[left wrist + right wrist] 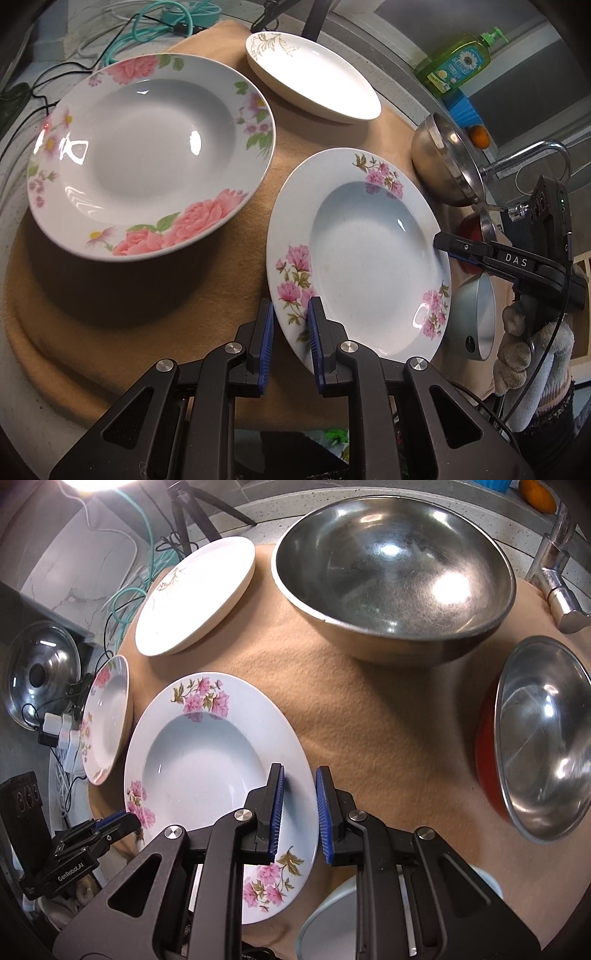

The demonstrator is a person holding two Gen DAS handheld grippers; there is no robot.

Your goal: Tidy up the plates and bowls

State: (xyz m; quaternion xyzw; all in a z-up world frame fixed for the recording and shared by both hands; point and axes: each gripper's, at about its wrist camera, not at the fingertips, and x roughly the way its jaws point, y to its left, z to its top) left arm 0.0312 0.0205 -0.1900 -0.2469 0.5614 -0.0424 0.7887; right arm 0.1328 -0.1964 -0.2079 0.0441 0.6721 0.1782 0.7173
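**Op A:** Plate with the pink flowers is my concern. It sits mouth-up on the tan cloth, between the rose plate and the steel bowls. I've got my right gripper straddling its near rim, jaws spread, one finger over the rim and one outside it, nothing pinched.

**Op B:** And the left gripper?

**Op A:** Same at the opposite rim: jaws apart, rim between them, not clamped as far as I can tell.

**Op B:** What worries you?

**Op A:** Glazed rim, narrow pads. If I close only on the lip's edge, I judge it could slip or tip as it lifts and knock the rose plate, which is just beside it. Closing unevenly could also drag the cloth.

**Op B:** Orientation?

**Op A:** Round, so no true long axis; the fisheye stretches it oval. It lies about level, well facing up, though I can't tell if one edge is raised.
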